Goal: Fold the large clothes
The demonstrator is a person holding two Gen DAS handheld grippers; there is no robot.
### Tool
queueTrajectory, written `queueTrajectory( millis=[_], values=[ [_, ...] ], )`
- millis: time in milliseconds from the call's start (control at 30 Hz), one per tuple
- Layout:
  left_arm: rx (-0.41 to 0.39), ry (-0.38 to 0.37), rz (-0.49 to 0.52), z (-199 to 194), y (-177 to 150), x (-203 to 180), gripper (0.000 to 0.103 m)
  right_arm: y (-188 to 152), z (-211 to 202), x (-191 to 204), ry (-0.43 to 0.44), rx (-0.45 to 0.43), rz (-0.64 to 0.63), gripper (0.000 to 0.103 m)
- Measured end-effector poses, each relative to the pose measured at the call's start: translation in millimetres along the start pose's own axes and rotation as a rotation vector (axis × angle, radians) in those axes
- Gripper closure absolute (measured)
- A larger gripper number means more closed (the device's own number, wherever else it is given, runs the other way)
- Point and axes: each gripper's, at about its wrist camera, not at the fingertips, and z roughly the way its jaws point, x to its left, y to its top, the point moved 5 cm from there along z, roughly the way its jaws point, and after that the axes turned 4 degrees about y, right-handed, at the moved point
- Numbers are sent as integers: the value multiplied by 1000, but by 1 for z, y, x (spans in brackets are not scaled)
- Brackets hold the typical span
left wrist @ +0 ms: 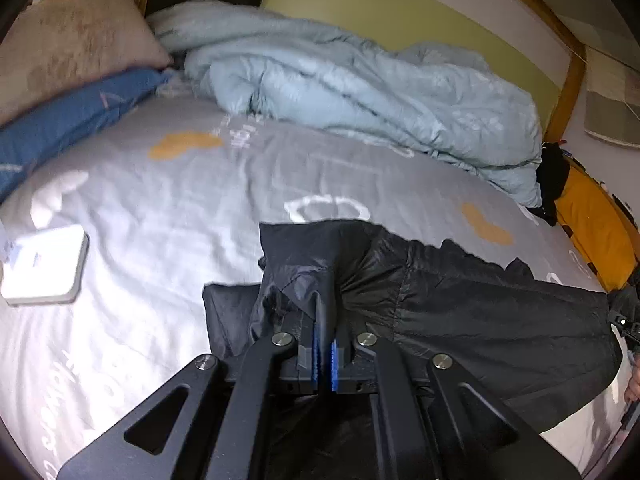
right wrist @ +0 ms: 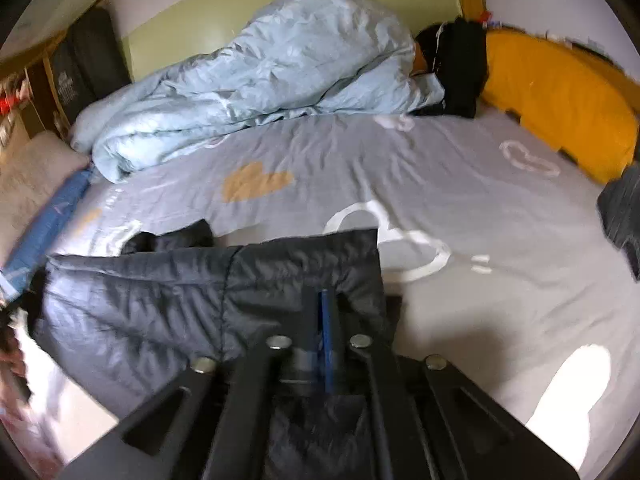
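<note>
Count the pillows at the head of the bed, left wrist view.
2. A beige pillow lies on top at the upper left; a blue pillow sits under it on the grey sheet. The light blue duvet may hide more.

Black jacket [left wrist: 480, 312]: near part hidden under the left tongs [left wrist: 324, 344] and cut by the frame's lower edge. Right wrist view blurred; whether the right tongs [right wrist: 320, 320] press the fabric cannot be read. Hand [left wrist: 634, 388] clipped at the right edge. White flat object [left wrist: 44, 268]: identity unclear. Dark item [right wrist: 622, 212] cut off at right.
</note>
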Motion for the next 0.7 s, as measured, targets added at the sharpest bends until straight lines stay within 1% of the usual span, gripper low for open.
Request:
queueTrajectory(
  millis=[33, 67, 100, 133, 200, 233, 267, 300, 333, 367, 400, 433, 500, 533, 567, 600, 633, 700],
  values=[
    [4, 0, 1, 1, -2, 1, 99, -1, -4, -2, 11, -4, 13, 39],
    [8, 1, 2, 2, -4, 1, 99, -3, -12, -6, 12, -27, 32, 19],
    [12, 3, 6, 3, -5, 1, 99, -5, -17, -11, 3, -39, 49, 19],
    [13, 6, 12, 3, -6, 0, 99, -7, -21, -17, 13, -29, 75, 19],
    [8, 15, 25, 3, -7, -2, 99, -11, -18, -23, 85, 8, 127, 19],
    [7, 17, 27, 3, -7, -2, 99, -13, -12, -26, 126, 41, 162, 19],
    [7, 18, 25, 3, -7, -2, 99, -17, -3, -28, 155, 94, 178, 21],
    [6, 19, 22, 2, -8, -2, 99, -22, 7, -24, 177, 160, 160, 27],
    [1, 20, 16, 1, -8, -2, 99, -30, 16, -17, 199, 229, 115, 51],
    [-11, 19, 6, -2, -8, -2, 100, -33, 19, -11, 182, 242, 70, 83],
    [-27, 21, 5, -6, -7, -3, 100, -32, 17, -7, 162, 215, 50, 89],
    [-43, 28, 11, -11, -6, -5, 100, -28, 12, -2, 156, 167, 29, 95],
    [-82, 28, 37, -18, 0, -10, 100, -15, -3, 6, 122, 37, -16, 97],
    [-90, 29, 53, -18, 4, -14, 100, -8, -12, 11, 108, -37, -33, 98],
    [-81, 36, 72, -14, 8, -18, 100, 0, -18, 16, 73, -96, -53, 98],
    [-67, 46, 84, -9, 10, -20, 100, 7, -16, 20, 19, -119, -67, 98],
    [-58, 59, 88, -3, 12, -21, 100, 14, -10, 23, -33, -122, -87, 98],
    [-37, 94, 92, 11, 13, -21, 99, 17, 7, 26, -83, -112, -119, 98]
  ],
)
